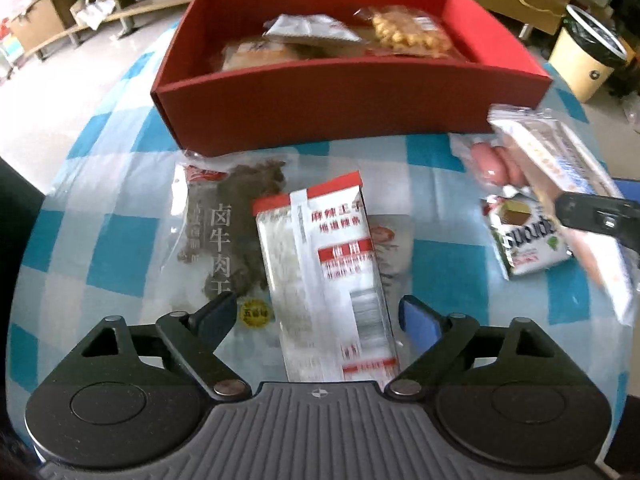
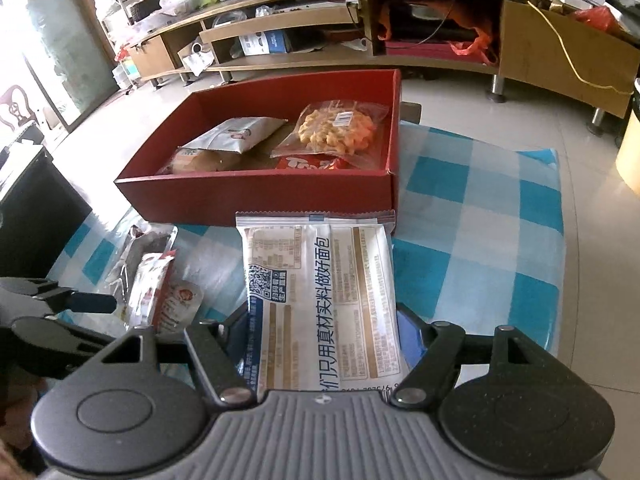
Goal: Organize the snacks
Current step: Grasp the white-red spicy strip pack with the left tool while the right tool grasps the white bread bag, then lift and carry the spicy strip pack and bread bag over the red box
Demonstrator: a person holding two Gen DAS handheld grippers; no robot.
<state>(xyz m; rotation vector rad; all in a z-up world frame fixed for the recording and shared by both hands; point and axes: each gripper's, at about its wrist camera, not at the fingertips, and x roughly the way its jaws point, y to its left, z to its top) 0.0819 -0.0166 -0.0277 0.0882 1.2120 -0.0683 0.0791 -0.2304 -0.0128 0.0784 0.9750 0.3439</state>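
Observation:
A red open box (image 1: 352,92) (image 2: 260,196) stands at the far side of the table and holds a bag of yellow snacks (image 1: 408,34) (image 2: 336,128), a grey-white pouch (image 2: 236,134) and other packets. My left gripper (image 1: 318,316) is open over a silver packet with red bands (image 1: 324,264); the packet lies between the fingers with a gap at the left pad. Under it lies a clear bag of dark beef jerky (image 1: 224,216). My right gripper (image 2: 320,328) is shut on a white bread packet (image 2: 320,280) (image 1: 560,160), held above the table in front of the box.
Pink sausages (image 1: 492,160) and a green-and-white wafer pack (image 1: 528,240) lie at the table's right. The cloth (image 2: 480,220) is blue-and-white checked. A lined bin (image 1: 588,56) and a long low shelf unit (image 2: 360,20) stand on the floor beyond.

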